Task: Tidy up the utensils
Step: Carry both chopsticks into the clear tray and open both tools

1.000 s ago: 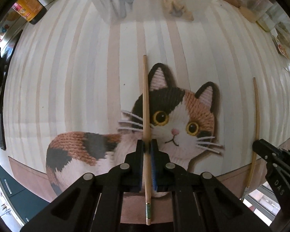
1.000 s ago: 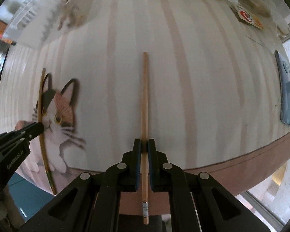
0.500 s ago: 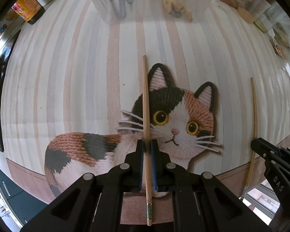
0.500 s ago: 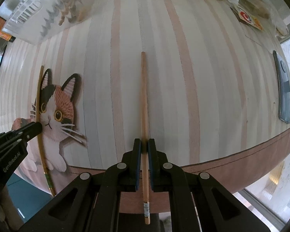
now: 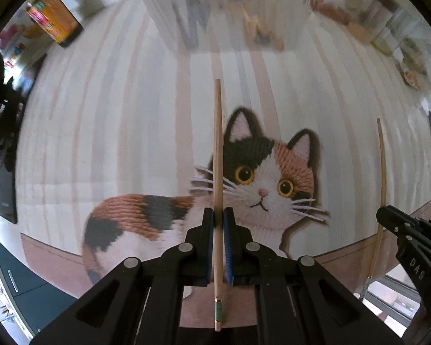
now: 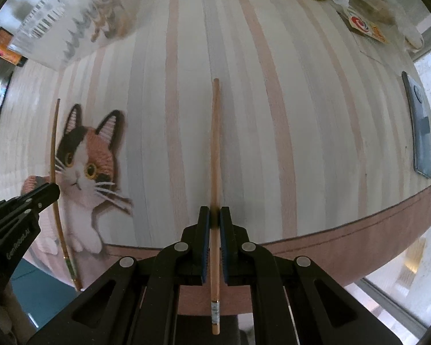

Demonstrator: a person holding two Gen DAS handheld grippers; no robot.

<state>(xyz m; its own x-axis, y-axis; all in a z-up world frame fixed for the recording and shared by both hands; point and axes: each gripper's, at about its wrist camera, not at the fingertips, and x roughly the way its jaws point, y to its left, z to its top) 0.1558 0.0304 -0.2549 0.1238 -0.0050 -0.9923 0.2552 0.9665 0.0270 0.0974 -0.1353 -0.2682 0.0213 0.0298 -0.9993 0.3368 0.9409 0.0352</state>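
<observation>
The left gripper (image 5: 218,215) is clamped tight on a wooden chopstick (image 5: 217,149), its blue pads (image 5: 210,247) pressing the shaft on both sides. The stick runs from 6 o'clock, where its green-banded end pokes out behind the jaws, straight up toward 12 o'clock, crossing the printed calico cat (image 5: 261,178) on the striped tablecloth (image 5: 115,120) below.

The right gripper (image 6: 214,217) is likewise pinched narrow around a second chopstick (image 6: 215,149), held the same way, with a white-banded end at 6 o'clock and the tip toward 12 o'clock over bare stripes. In each wrist view the other gripper and its stick show at the edge: at 4 o'clock from the left camera, at 8 o'clock from the right one.

Farther out, a clear plastic bin (image 5: 224,8) holding blurred utensils sits at 12 o'clock in the left view and at 10 o'clock in the right view. An orange-labelled container (image 5: 54,23) stands at 10 o'clock in the left view. A dark phone (image 6: 419,126) lies flat at 3 o'clock in the right view, near the cloth's brown border (image 6: 359,238). Packets and small clutter (image 6: 367,26) crowd 1 o'clock.
</observation>
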